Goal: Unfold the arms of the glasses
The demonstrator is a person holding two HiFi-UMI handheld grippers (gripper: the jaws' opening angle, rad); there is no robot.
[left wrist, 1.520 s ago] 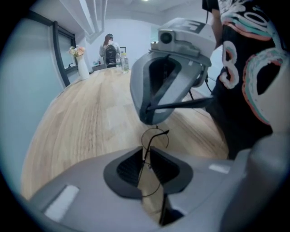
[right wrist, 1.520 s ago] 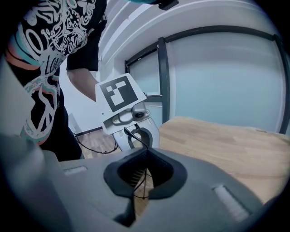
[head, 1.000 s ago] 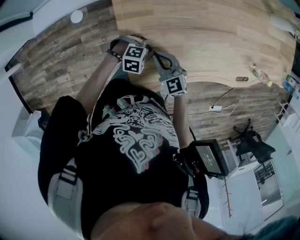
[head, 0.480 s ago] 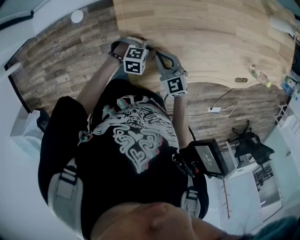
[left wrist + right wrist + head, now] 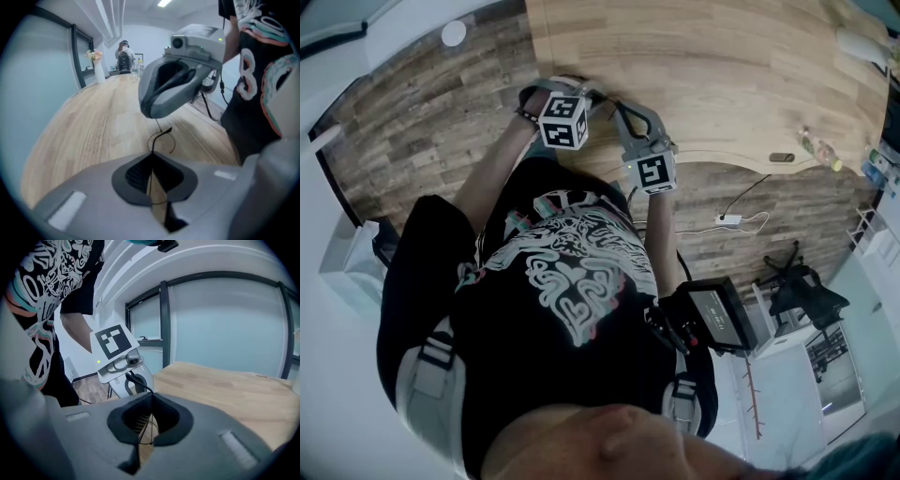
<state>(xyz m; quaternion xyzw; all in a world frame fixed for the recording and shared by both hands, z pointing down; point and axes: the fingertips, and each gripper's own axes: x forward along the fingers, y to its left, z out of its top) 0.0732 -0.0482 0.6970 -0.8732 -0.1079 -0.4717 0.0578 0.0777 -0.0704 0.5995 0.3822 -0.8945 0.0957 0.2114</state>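
Head view, with both gripper views. The left gripper (image 5: pixel 151 158) and right gripper (image 5: pixel 150 398) meet tip to tip over the near edge of the wooden table (image 5: pixel 722 75). Each has its jaws clenched on a thin black part of the glasses (image 5: pixel 165 131), which hang between the two tools just above the tabletop. One dark arm of the glasses curves out from the left jaws toward the right gripper's grey body. From the head camera the frame is probably too fine to make out.
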